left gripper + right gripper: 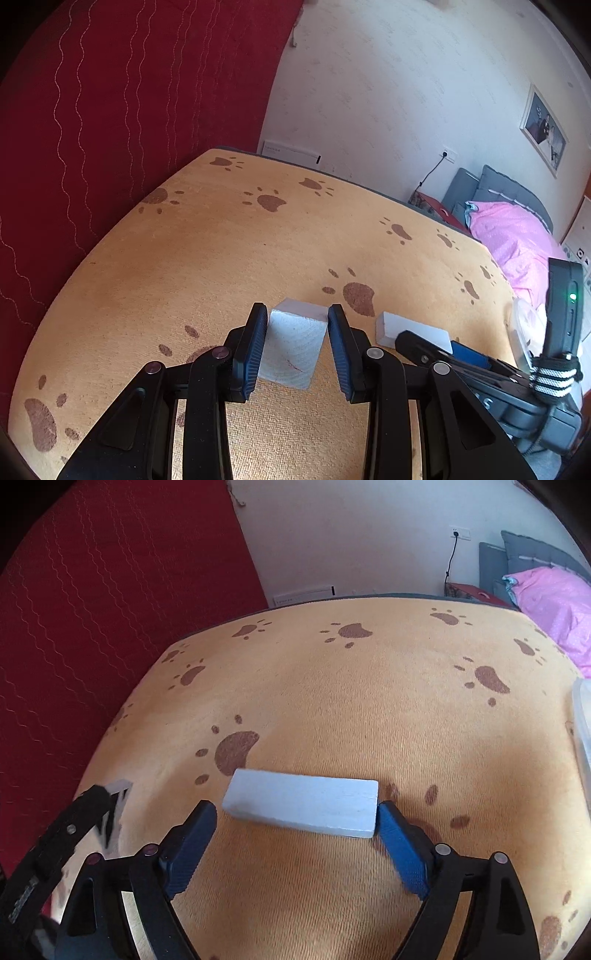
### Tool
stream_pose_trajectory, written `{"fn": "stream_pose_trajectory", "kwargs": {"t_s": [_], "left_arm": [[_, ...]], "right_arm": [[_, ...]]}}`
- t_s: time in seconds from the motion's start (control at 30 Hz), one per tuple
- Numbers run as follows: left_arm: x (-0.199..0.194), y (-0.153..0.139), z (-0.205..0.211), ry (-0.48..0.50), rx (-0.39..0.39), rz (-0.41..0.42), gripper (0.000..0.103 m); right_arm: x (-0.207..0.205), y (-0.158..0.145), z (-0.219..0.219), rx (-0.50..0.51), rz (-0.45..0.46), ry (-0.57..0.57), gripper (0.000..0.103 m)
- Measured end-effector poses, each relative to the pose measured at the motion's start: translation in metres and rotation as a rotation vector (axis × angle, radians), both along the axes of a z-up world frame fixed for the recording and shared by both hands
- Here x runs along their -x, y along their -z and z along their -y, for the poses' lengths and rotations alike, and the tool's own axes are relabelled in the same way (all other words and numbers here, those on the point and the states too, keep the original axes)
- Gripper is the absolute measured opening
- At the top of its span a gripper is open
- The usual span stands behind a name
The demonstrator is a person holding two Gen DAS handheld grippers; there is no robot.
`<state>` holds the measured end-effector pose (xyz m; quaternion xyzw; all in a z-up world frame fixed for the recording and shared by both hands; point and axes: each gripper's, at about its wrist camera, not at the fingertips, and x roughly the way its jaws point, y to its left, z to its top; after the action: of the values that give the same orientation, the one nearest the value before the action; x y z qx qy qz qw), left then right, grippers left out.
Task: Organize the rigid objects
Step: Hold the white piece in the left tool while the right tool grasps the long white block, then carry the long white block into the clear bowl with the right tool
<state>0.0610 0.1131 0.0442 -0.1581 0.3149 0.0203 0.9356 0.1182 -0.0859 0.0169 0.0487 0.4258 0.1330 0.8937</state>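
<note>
On the paw-print cloth (332, 686), mid-surface toward the near edge, the flat block (303, 806) lies free between the spread right gripper (297, 834), while the left gripper (297, 347) clamps the chunky block (293, 343); both look stiff, light, best pinched across flat sides, nothing obstructing.

Ahead of you the orange paw-print cloth (332, 686) lies bare to its far edge, so either gripper can pass forward. The flat white block (303, 806) and the white cube (293, 347) stand just beside each other, narrowing that gap. At the right edge a clear plastic container (583, 731) blocks the way.
</note>
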Motion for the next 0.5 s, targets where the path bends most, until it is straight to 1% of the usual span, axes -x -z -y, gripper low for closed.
{"fn": "stream_pose_trajectory", "kwargs": {"t_s": [0.07,0.13,0.2,0.3,0.33,0.5], "left_arm": [[0.001,0.0,-0.001,-0.003,0.003,0.0,0.035],[0.001,0.0,-0.001,-0.003,0.003,-0.001,0.035],[0.001,0.0,-0.001,-0.002,0.003,-0.001,0.035],[0.001,0.001,0.0,-0.001,0.0,-0.002,0.035],[0.001,0.001,0.0,-0.001,0.0,-0.004,0.035],[0.001,0.002,0.002,0.004,-0.003,-0.008,0.035]], "right_arm": [[-0.005,0.002,-0.007,0.042,-0.009,-0.015,0.099],[-0.007,0.004,-0.013,0.095,-0.009,-0.019,0.099],[-0.009,0.006,-0.016,0.126,-0.005,-0.017,0.1],[-0.01,0.006,-0.017,0.145,0.005,-0.013,0.099],[-0.009,0.006,-0.017,0.152,0.013,-0.01,0.096],[-0.005,0.004,-0.013,0.135,0.035,-0.029,0.095]]}}
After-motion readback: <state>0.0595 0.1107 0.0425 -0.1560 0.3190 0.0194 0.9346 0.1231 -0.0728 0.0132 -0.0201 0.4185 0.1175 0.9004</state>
